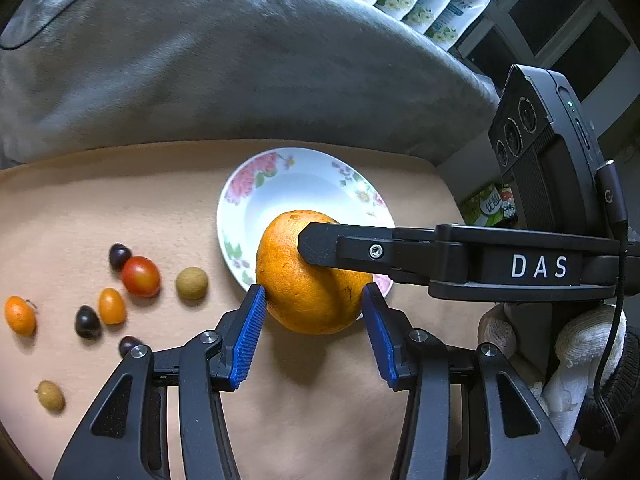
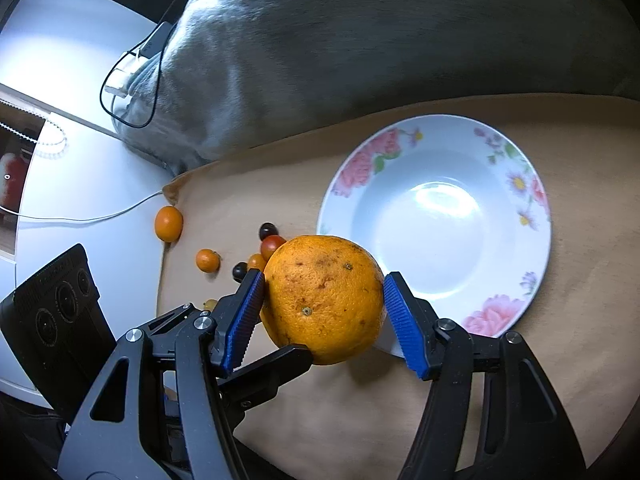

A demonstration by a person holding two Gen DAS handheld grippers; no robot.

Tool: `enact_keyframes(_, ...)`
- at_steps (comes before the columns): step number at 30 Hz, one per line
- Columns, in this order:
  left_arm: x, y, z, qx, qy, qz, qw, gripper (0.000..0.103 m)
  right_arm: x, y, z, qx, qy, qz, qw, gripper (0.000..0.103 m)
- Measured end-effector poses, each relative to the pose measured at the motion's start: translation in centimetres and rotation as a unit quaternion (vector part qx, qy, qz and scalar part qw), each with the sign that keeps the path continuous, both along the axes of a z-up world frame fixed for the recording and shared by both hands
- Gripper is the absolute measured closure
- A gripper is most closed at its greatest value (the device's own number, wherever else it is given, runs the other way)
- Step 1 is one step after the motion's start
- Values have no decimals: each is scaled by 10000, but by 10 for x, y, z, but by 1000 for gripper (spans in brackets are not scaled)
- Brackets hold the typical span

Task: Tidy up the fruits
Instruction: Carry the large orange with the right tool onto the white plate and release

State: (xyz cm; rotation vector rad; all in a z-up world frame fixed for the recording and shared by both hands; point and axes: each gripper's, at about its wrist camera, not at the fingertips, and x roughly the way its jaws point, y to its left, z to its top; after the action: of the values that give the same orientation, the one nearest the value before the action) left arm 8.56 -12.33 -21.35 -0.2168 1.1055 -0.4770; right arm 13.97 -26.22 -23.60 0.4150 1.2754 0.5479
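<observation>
Tool (image 2: 324,304) over orange (image 2: 324,300) (underside hidden)

A large round orange (image 1: 308,276) sits between the blue-padded fingers of the left gripper (image 1: 314,330) and the right gripper (image 2: 324,314), over the near rim of a white floral-rimmed ceramic plate (image 1: 304,176). In the left wrist view, small mixed fruits (image 1: 140,276) lie scattered on the tan table mat (image 1: 120,200) at nine o'clock from the orange. A grey fabric cushion (image 1: 240,72) lies behind the plate, at twelve o'clock.
</observation>
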Motion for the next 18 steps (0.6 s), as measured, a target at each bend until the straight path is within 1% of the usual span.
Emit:
enact_keyframes(14, 8, -21, -12, 51, 162, -86, 9998, 56, -1, -19, -13, -159, 97, -48, 9998, 38)
enact_keyframes(16, 10, -23, -14, 58, 166, -85, 9998, 56, -1, -22, -13, -134, 88, -81, 9998, 38)
enact_keyframes(18, 8, -22, -8, 55, 112, -92, 9999, 56, -1, -26, -9, -79, 23, -121, 9999, 39)
